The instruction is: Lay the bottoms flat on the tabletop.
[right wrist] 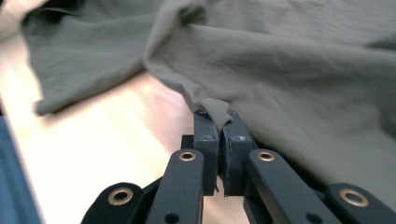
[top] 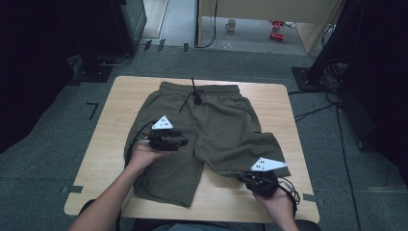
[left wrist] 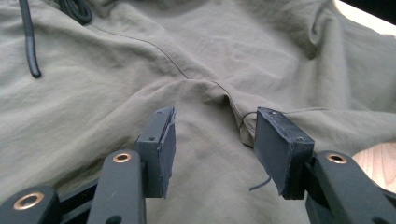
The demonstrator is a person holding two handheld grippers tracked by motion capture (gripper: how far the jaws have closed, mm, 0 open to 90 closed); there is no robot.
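Olive-green shorts lie spread flat on the wooden table, waistband at the far side with its black drawstring loose on the cloth. No label or print is readable on them. The left gripper hovers over the crotch seam, jaws spread apart with nothing between. The right gripper pinches the hem of one leg, jaws closed on a fold of fabric.
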